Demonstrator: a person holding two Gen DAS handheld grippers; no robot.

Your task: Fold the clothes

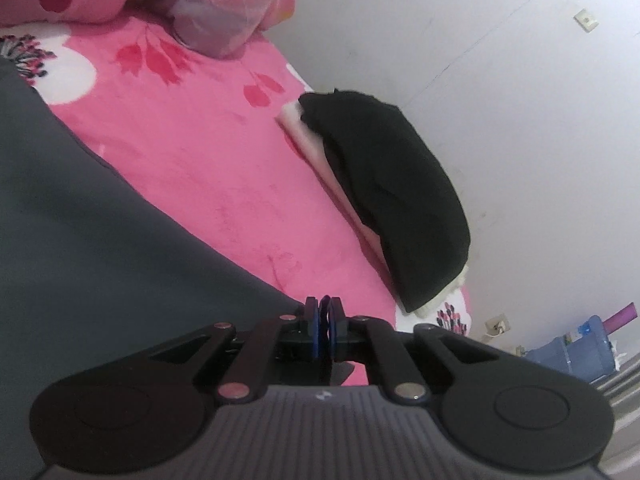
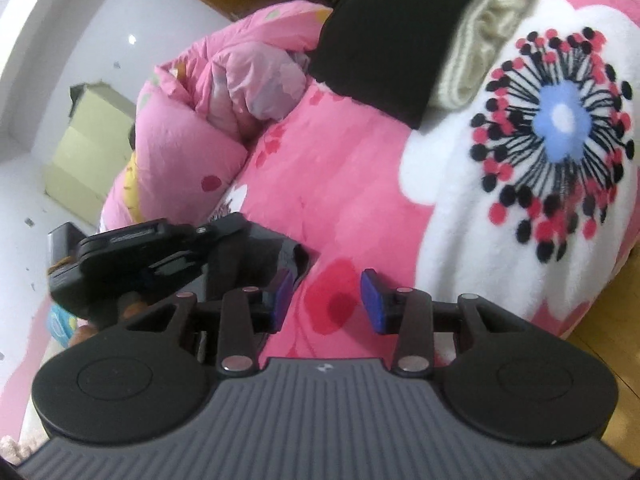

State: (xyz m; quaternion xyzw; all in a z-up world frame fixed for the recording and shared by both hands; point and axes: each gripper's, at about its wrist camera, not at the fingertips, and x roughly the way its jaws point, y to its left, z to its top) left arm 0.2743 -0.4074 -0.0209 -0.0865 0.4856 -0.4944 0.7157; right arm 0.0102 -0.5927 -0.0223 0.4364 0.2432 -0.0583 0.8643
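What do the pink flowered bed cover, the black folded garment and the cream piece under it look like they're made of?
Pink flowered bed cover: likely plush fleece, with a matte, fuzzy nap and soft print edges. Black folded garment: probably a soft matte knit or jersey with no sheen; the weave is too blurred to confirm. Cream piece: seems a thick ribbed knit or fleece with a nubby texture.

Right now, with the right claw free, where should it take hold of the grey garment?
Probably the bunched grey garment corner beside the shut left claw. It stands up off the pink blanket, so the open right claw can slide in low from the right.
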